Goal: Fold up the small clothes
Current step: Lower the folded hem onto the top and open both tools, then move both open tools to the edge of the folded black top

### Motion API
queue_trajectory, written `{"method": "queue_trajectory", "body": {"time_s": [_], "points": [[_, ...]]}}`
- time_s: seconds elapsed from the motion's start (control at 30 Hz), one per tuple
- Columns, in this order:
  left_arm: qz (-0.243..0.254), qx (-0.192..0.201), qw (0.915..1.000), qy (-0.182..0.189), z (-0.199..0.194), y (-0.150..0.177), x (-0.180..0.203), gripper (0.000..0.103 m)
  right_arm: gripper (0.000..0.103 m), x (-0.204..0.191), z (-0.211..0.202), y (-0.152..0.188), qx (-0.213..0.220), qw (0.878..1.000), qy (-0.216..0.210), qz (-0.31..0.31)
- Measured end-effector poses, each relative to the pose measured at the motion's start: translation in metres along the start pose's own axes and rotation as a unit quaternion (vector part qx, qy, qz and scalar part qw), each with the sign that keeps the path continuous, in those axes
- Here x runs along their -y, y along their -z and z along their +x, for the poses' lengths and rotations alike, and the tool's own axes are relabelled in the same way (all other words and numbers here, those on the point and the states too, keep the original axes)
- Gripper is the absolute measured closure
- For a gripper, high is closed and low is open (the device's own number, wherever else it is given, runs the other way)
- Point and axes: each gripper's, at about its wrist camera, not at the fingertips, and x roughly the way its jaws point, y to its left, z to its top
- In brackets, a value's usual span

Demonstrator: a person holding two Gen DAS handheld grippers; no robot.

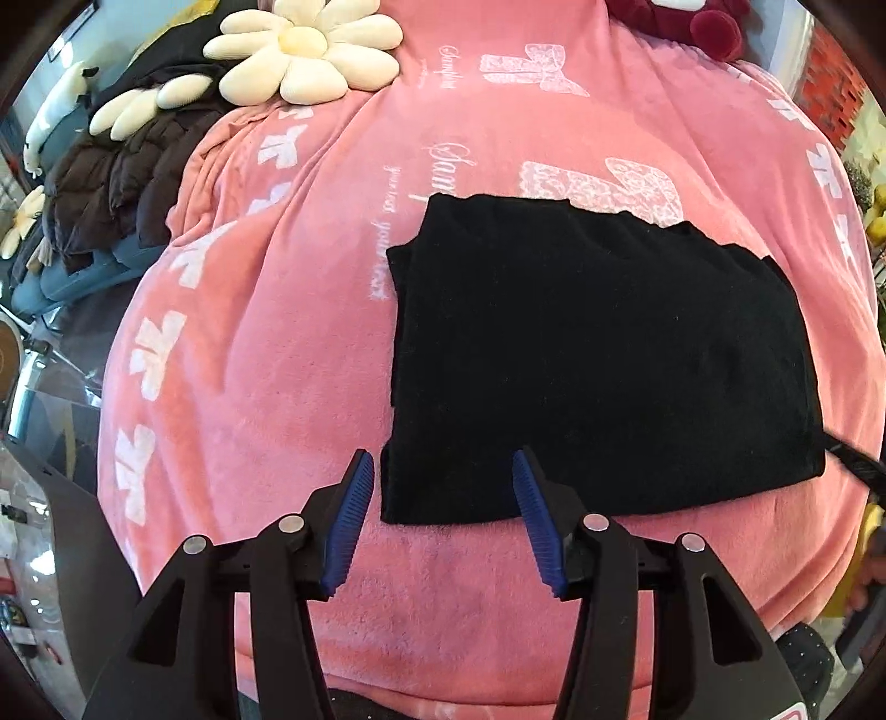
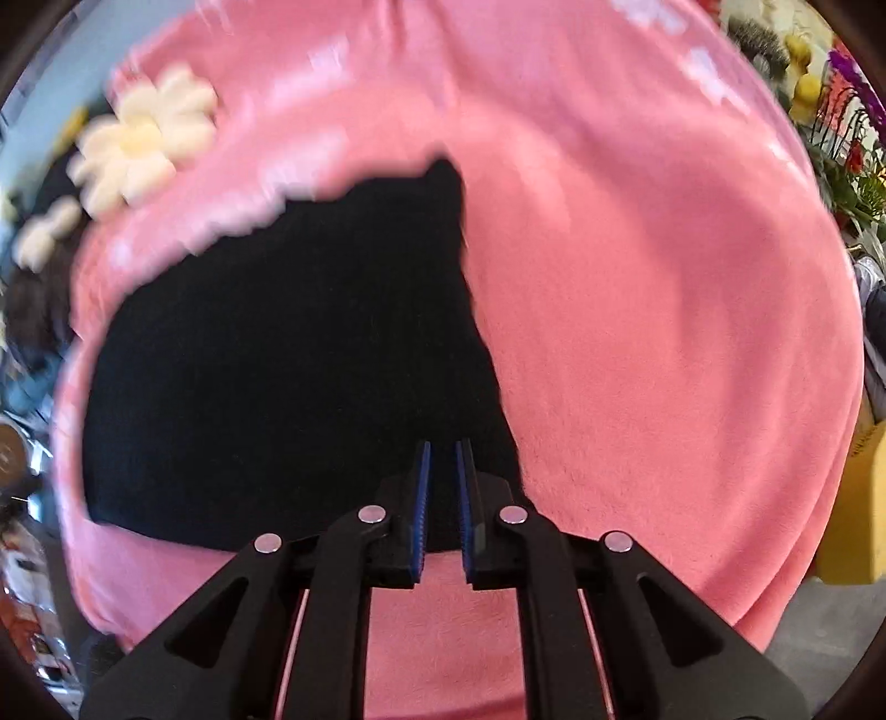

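A black garment lies folded flat on a pink blanket. My left gripper is open, its blue pads either side of the garment's near left corner, just above it. In the right wrist view the same garment fills the centre-left. My right gripper is nearly shut, with a narrow gap between the pads, over the garment's near right edge. I cannot tell whether cloth is pinched between them. The right gripper's tip shows at the garment's right edge in the left wrist view.
A cream flower-shaped cushion lies at the blanket's far left, also in the right wrist view. Dark quilted clothing is piled left of the blanket. A dark red plush sits at the far edge. Flowers stand at the right.
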Motion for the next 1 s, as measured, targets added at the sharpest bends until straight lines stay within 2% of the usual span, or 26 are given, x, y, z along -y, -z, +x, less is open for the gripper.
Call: {"method": "queue_trajectory", "body": {"time_s": [0.1,0.17,0.23,0.3,0.43,0.53,0.57,0.67,0.73,0.8,0.93,1.0], "points": [[0.001,-0.007,1.0,0.001,0.002,0.005,-0.001,0.053,0.094,-0.001,-0.021,0.003,0.026,1.0,0.008,-0.002],[0.007,-0.008,0.9999,-0.002,0.003,0.01,-0.003,0.053,0.092,0.0,-0.041,0.006,0.05,0.999,-0.003,0.004],[0.01,-0.012,0.9999,-0.001,0.006,0.013,-0.004,0.053,0.086,0.002,-0.055,0.01,0.063,0.998,-0.003,0.009],[0.009,-0.017,0.9998,-0.004,0.01,0.015,-0.004,0.053,0.076,0.007,-0.066,0.018,0.077,0.997,-0.003,0.018],[0.0,-0.024,0.9997,-0.003,0.016,0.02,-0.006,0.045,0.073,0.02,-0.072,0.029,0.083,0.996,-0.007,0.038],[-0.007,-0.038,0.9993,0.0,0.024,0.023,-0.007,0.042,0.059,0.027,-0.064,0.034,0.076,0.996,-0.002,0.044],[-0.009,-0.045,0.999,0.001,0.028,0.024,-0.007,0.041,0.05,0.026,-0.061,0.036,0.075,0.996,0.0,0.044],[-0.038,-0.059,0.997,0.032,0.04,0.023,-0.015,0.027,0.036,0.026,-0.052,0.035,0.069,0.996,-0.003,0.05],[-0.088,-0.072,0.9901,0.082,0.054,0.019,-0.032,0.023,0.032,0.03,-0.044,0.031,0.059,0.996,-0.024,0.065],[-0.132,-0.085,0.9812,0.112,0.069,0.017,-0.045,0.023,0.029,0.035,-0.033,0.025,0.045,0.995,-0.044,0.082],[-0.194,-0.11,0.9628,0.152,0.099,0.015,-0.063,0.023,0.026,0.037,-0.005,0.012,0.012,0.988,-0.099,0.118],[-0.213,-0.097,0.9585,0.163,0.101,0.014,-0.067,0.022,0.028,0.033,0.003,0.008,0.005,0.985,-0.115,0.128]]}}
